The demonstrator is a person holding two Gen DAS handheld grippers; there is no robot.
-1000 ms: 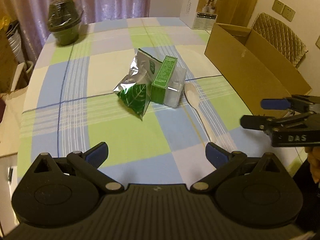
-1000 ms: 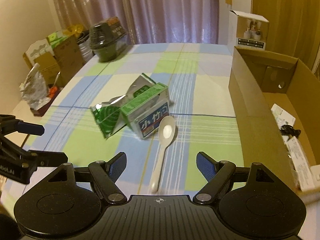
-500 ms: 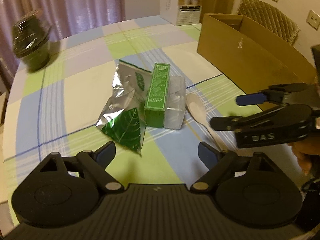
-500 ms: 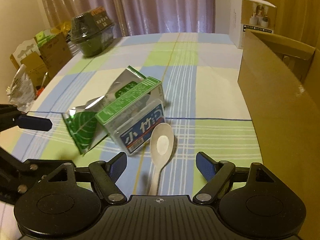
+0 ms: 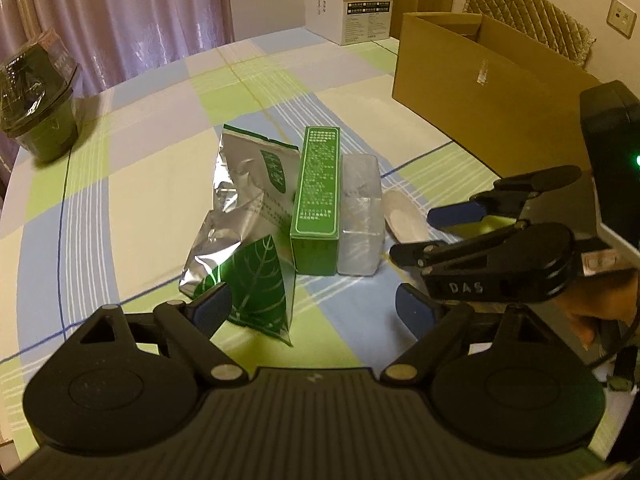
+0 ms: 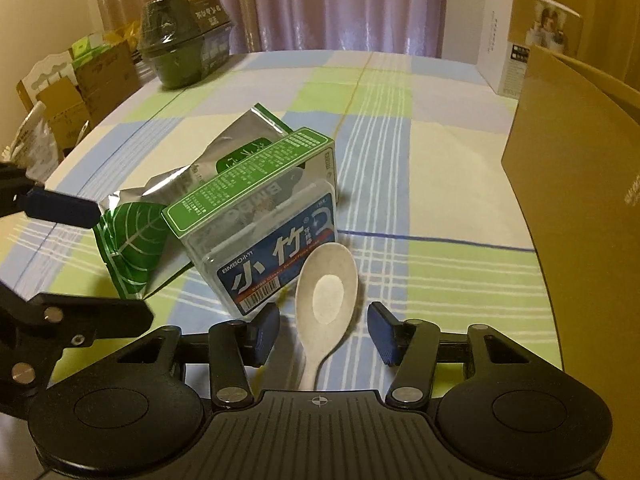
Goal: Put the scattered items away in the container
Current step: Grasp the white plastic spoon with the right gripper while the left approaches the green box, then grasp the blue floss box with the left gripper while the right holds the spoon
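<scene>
Looking through the left wrist cam first: the left tongs [image 5: 314, 308] have dropped in closer to the pile than they were a second ago and narrowed a bit from their widest. They're still gaping with nothing between the pads. The corner of the foil tea pouch [image 5: 244, 236] with the leaf print sits just ahead of the left pad. Off to the right side, the right tongs [image 5: 430, 232] have slid in low over the desk [image 5: 132, 184], right next to the white spoon [image 5: 404, 220]. So both hands are now down at the items, and I'd say the first pickups are about to start. Nothing from this pile has been lifted yet.

Count here: one foil pouch, one green carton [image 5: 318, 196], one clear plastic box [image 5: 360, 216] pressed against it, one spoon, one cardboard box [image 5: 472, 80] well off beyond the right tongs, one dark green tub [image 5: 38, 108] far off to the left, one white carton [image 5: 360, 4] at the back.

Right wrist cam: the right tongs [image 6: 323, 330] are closing, with the white spoon's neck lying between the pads. They haven't touched it yet, there's a gap on both sides. A second ago the spoon was farther out ahead. The clear floss pick box [image 6: 272, 256] is just ahead of the left pad, and the container wall [image 6: 580, 184] stands off to the right. Same count: one spoon, one floss box, one green carton [image 6: 244, 184], one pouch [image 6: 136, 236], and the left tongs [image 6: 80, 264] poking in from the left.
</scene>
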